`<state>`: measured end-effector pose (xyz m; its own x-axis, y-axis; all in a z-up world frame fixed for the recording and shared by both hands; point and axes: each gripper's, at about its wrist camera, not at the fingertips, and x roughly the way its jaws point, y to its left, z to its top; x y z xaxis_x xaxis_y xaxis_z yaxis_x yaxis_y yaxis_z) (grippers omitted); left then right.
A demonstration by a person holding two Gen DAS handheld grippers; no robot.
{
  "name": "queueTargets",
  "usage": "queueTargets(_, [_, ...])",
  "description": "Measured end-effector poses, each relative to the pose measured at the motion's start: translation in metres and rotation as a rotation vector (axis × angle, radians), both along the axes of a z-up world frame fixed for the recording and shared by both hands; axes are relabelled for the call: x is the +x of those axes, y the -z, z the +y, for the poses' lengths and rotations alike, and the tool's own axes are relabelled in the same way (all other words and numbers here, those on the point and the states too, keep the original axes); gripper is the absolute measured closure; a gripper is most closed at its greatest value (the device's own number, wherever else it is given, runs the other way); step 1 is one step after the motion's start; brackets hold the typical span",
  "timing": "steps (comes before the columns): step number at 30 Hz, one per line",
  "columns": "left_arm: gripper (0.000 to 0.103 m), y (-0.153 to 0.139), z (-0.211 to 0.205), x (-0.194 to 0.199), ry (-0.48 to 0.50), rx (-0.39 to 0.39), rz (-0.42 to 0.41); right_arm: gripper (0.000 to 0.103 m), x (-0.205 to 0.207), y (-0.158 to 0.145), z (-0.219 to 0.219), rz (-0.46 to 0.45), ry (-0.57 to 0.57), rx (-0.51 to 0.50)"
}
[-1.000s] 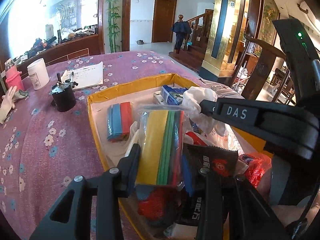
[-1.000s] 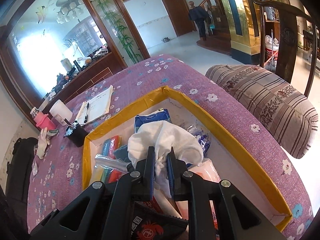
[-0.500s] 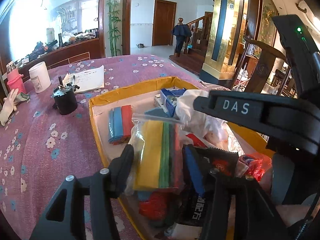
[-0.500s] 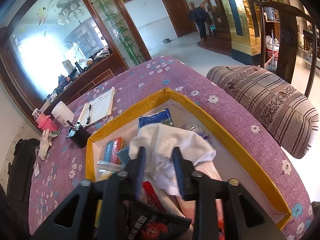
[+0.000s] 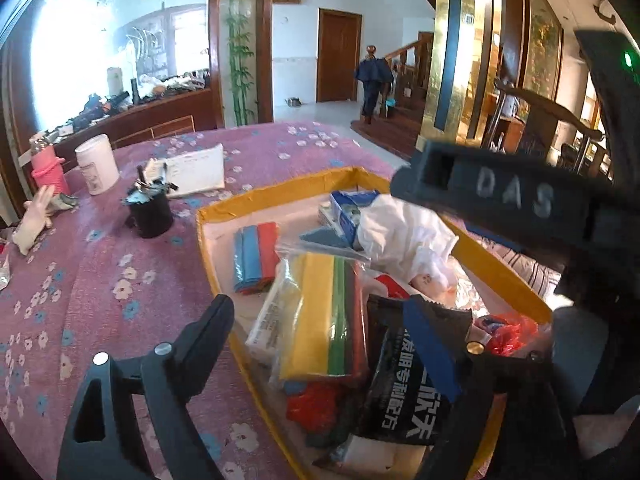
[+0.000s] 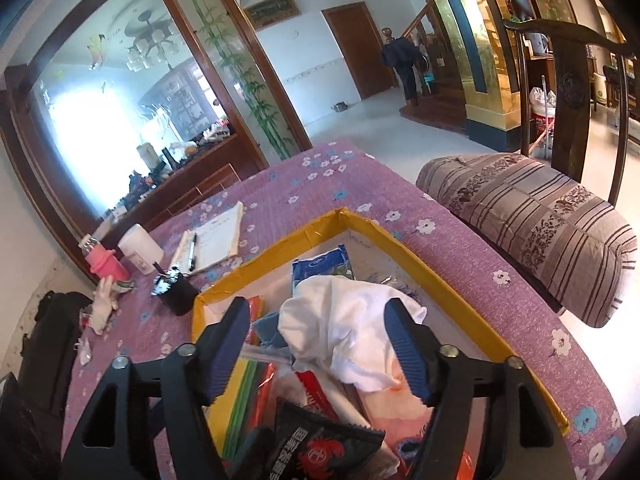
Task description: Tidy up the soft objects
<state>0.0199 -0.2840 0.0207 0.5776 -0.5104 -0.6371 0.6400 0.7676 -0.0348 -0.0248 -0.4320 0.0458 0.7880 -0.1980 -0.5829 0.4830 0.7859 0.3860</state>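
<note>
A yellow-rimmed box on the purple floral table holds soft things: a white cloth, a clear bag of coloured sheets, a red and blue cloth stack, a black crab-print packet and a blue tissue pack. My left gripper is open and empty above the coloured-sheet bag. My right gripper is open, its pads either side of the white cloth, which lies loose in the box.
On the table to the left stand a black pen cup, a white jar, a pink bottle, a notepad and a small white toy. A striped cushion lies beyond the table's right edge.
My right gripper opened and let go of the white cloth, which dropped into the box. My left gripper opened wider and let go of the coloured-sheet bag, then drew back.
</note>
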Motion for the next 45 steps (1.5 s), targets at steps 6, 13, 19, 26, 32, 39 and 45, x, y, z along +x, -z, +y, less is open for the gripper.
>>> queueTargets(6, [0.003, -0.011, 0.019, -0.020, -0.029, 0.008, -0.095, 0.014, -0.017, 0.001, 0.019, -0.005, -0.007, -0.076])
queueTargets(13, [0.000, -0.009, 0.047, -0.036, -0.072, 0.132, -0.154, 0.010, -0.051, -0.013, 0.043, -0.061, 0.031, -0.204])
queueTargets(19, [0.000, -0.013, 0.086, -0.058, -0.137, 0.141, -0.247, 0.010, -0.080, -0.012, 0.074, -0.093, 0.002, -0.268])
queueTargets(26, [0.000, -0.008, 0.099, -0.073, -0.164, 0.187, -0.299, 0.009, -0.105, 0.003, 0.095, -0.090, -0.036, -0.315])
queueTargets(32, [0.000, 0.008, 0.097, -0.070, -0.168, 0.226, -0.274, 0.008, -0.115, 0.017, 0.107, -0.081, -0.064, -0.312])
queueTargets(39, [0.000, 0.009, 0.105, -0.062, -0.198, 0.211, -0.245, 0.002, -0.119, 0.010, 0.125, -0.091, -0.033, -0.415])
queueTargets(45, [0.000, 0.011, 0.105, -0.059, -0.200, 0.215, -0.232, 0.001, -0.117, 0.010, 0.127, -0.099, -0.040, -0.417])
